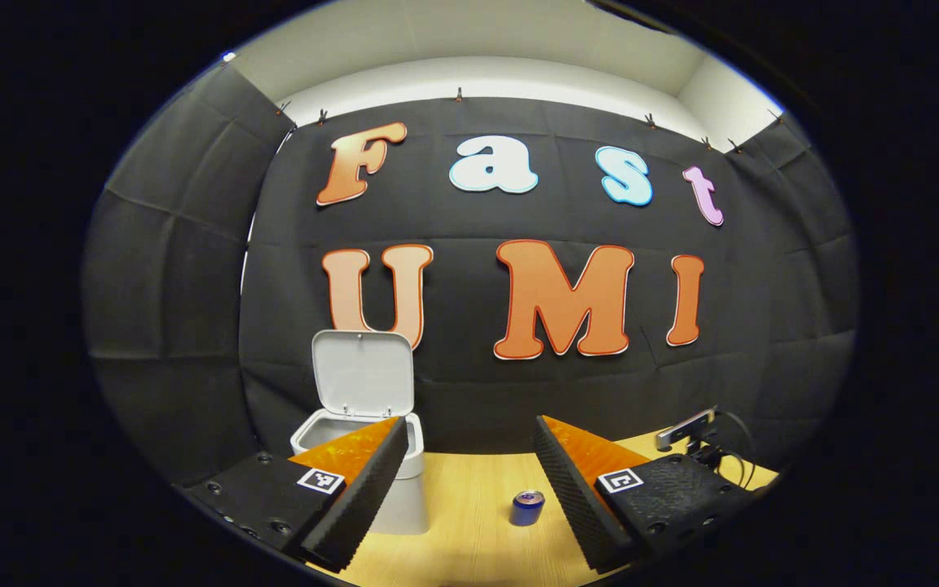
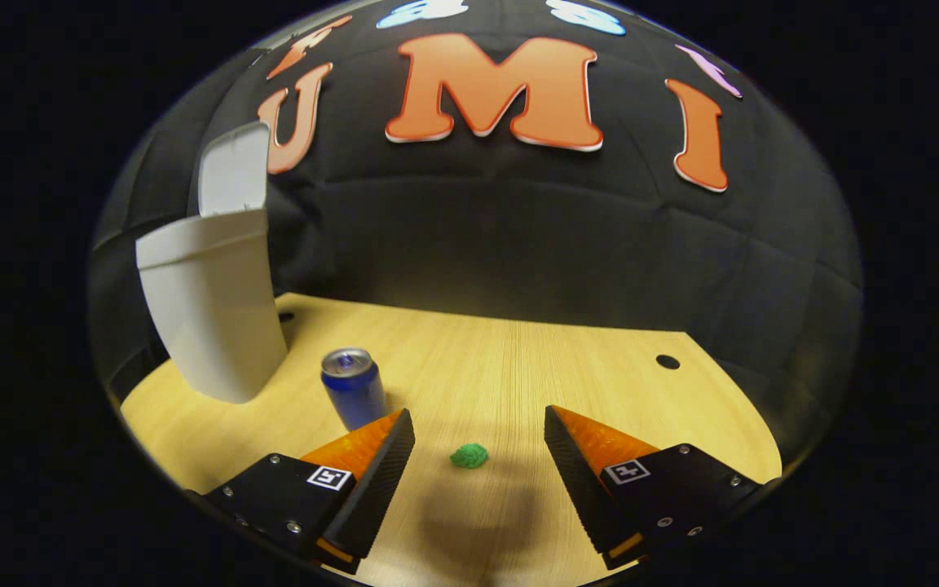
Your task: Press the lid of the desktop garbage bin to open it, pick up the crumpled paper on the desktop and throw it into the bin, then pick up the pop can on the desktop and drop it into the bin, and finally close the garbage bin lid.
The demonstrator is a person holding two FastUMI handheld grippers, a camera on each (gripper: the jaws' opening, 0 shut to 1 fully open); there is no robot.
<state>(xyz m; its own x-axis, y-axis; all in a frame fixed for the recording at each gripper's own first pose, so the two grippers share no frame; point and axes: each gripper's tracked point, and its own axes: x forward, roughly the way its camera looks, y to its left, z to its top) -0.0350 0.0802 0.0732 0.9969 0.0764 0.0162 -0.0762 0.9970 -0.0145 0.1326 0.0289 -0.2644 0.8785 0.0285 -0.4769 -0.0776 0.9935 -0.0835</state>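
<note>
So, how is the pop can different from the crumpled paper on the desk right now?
The pop can is a blue, smooth cylinder standing upright; the crumpled paper is a green, irregular wad lying low. The pop can is clearly the bigger and taller of the two. The crumpled paper lies between the open fingers of the right gripper, while the pop can stands off to the side, nearer the bin. Both rest on the wooden desktop, untouched.

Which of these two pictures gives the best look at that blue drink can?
The right gripper view: the pop can stands upright on the desk, close and large, its top and side clear, beside the open bin. The left gripper view shows it small and far off, between that gripper's fingers.
</note>
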